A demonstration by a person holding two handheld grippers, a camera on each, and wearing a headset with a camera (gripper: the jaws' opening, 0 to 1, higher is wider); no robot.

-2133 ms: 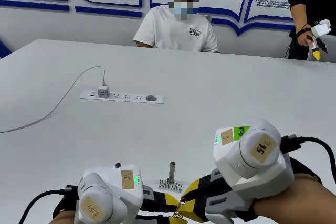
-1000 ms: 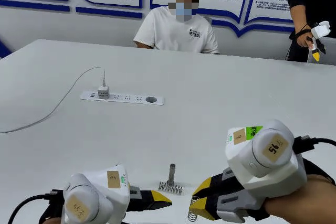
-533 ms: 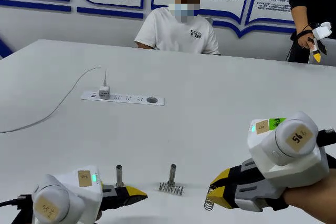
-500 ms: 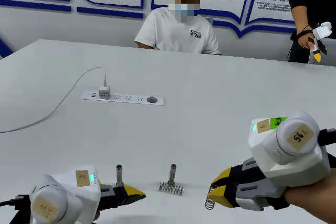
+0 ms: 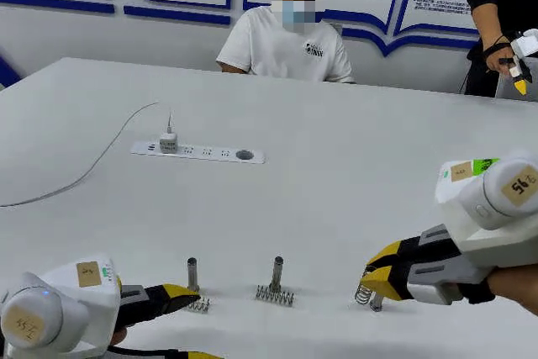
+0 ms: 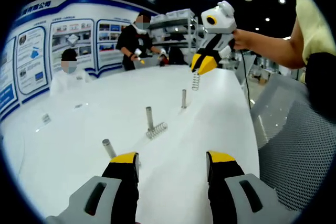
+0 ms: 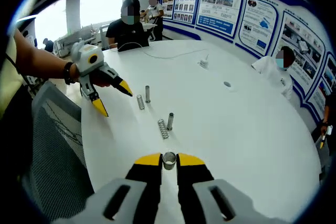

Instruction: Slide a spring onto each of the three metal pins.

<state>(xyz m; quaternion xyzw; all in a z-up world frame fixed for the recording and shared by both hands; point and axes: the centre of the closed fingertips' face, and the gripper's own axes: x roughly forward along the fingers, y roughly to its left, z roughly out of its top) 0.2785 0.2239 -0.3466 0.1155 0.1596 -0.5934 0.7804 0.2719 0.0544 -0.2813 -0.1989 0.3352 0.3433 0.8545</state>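
Note:
Three short metal pins stand in a row near the table's front edge: the left pin [image 5: 192,273], the middle pin [image 5: 276,273] and the right pin [image 5: 376,303]. One loose spring [image 5: 199,304] lies by the left pin. Another spring [image 5: 275,294] lies by the middle pin. My right gripper [image 5: 371,279] is shut on a third spring [image 5: 363,294], which hangs upright with its lower end at the right pin's top. That held spring [image 7: 169,159] shows end-on between the shut jaws. My left gripper [image 5: 195,324] is open and holds nothing, just left of the left pin [image 6: 108,148].
A white power strip [image 5: 197,152] with a plugged-in charger and cable lies mid-table. A seated person [image 5: 286,39] faces me across the table. Another person [image 5: 504,23] stands at the back right with a gripper. A mesh chair [image 6: 294,150] is at the table's side.
My right gripper has carried the spring rightward to the right pin. My left gripper has drawn back to the left, uncovering the left pin and the spring beside it.

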